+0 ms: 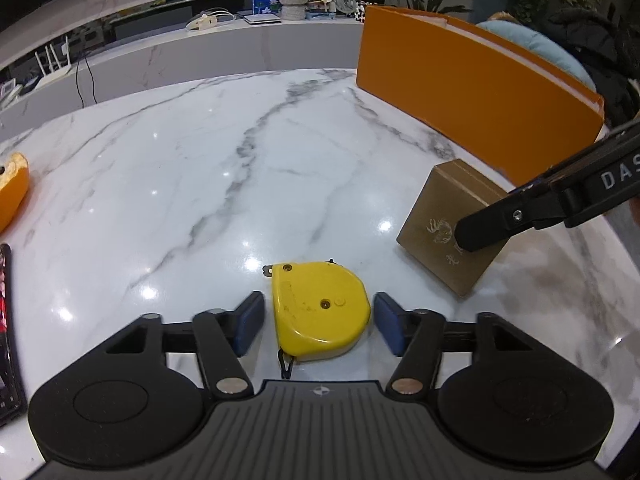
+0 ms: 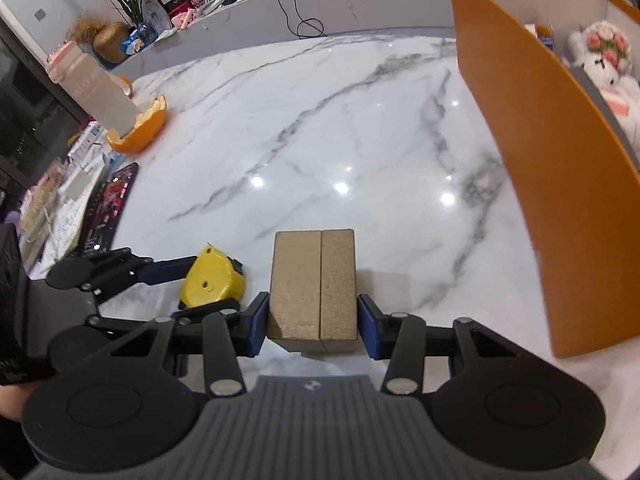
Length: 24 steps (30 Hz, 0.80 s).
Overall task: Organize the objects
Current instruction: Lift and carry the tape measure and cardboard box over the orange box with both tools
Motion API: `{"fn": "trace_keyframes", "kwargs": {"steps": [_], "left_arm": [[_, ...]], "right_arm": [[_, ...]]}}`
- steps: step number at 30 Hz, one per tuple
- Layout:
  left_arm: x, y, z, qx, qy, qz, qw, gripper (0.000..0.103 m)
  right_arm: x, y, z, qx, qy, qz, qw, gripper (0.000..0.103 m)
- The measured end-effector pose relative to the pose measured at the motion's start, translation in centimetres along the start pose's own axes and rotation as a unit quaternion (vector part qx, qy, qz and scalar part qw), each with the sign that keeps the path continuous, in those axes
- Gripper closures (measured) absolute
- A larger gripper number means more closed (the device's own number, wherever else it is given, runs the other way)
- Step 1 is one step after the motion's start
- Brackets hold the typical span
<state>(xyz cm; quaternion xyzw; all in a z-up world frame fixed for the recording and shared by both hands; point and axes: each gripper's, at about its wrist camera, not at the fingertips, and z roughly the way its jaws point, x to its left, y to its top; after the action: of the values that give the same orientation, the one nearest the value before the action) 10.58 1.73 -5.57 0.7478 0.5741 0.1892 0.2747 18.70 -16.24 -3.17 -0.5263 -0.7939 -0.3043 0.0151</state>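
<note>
A yellow tape measure [image 1: 320, 312] lies flat on the white marble table [image 1: 200, 168]. My left gripper [image 1: 319, 322] is open around it, a blue pad on each side with a thin gap to the casing. A gold-brown box [image 2: 314, 284] with a seam down its middle sits between the pads of my right gripper [image 2: 310, 322], which is shut on its two sides. The left wrist view shows the same box [image 1: 444, 208] with a printed emblem, under a black finger [image 1: 488, 224] of the right gripper. Right of both stands a tall orange bin [image 2: 540, 160].
Inside the orange bin [image 1: 460, 80] is a white plush toy [image 2: 604, 60]. At the table's left are orange peel [image 2: 140, 128], a beige bottle [image 2: 96, 92] and a dark keyboard [image 2: 108, 208]. A grey counter [image 1: 224, 48] with clutter runs behind the table.
</note>
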Motion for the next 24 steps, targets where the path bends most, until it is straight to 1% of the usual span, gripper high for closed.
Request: {"fn": "trace_keyframes", "kwargs": {"steps": [3,5,7,12,16,18,19,20,24], "left_arm": [[-0.4,-0.1,0.4,-0.008,0.012,0.015,0.9998,0.025],[-0.4,0.0,0.5,-0.011,0.012,0.015,0.9998,0.025],[-0.5,0.1,0.6,-0.014,0.013,0.015,0.9997,0.025],[-0.5,-0.1,0.7,-0.025,0.012,0.015,0.9995,0.025],[-0.8,-0.1,0.6,-0.029,0.015,0.011,0.9994,0.034],[-0.9,0.1,0.6,-0.024,0.018,0.005,0.9995,0.036],[-1.0,0.2,0.5,-0.019,0.021,0.004,0.9996,0.042],[-1.1,0.3,0.5,-0.015,0.021,0.003,0.9997,0.044],[-1.5,0.3,0.2,-0.002,0.018,0.007,0.9998,0.044]], "right_arm": [[0.7,-0.1,0.3,-0.007,-0.019,-0.021,1.0,0.052],[1.0,-0.2,0.6,-0.013,-0.036,-0.04,0.998,0.05],[1.3,-0.1,1.0,-0.019,-0.044,-0.049,0.998,0.049],[1.6,0.1,2.3,-0.017,-0.058,-0.062,0.996,0.049],[1.8,-0.4,3.1,-0.013,-0.064,-0.076,0.995,0.049],[1.9,-0.5,3.0,-0.016,-0.069,-0.082,0.994,0.051],[1.9,-0.5,3.0,-0.016,-0.069,-0.084,0.994,0.051],[1.9,-0.5,2.9,-0.016,-0.069,-0.084,0.994,0.052],[1.9,-0.4,2.6,-0.019,-0.072,-0.082,0.994,0.054]]}}
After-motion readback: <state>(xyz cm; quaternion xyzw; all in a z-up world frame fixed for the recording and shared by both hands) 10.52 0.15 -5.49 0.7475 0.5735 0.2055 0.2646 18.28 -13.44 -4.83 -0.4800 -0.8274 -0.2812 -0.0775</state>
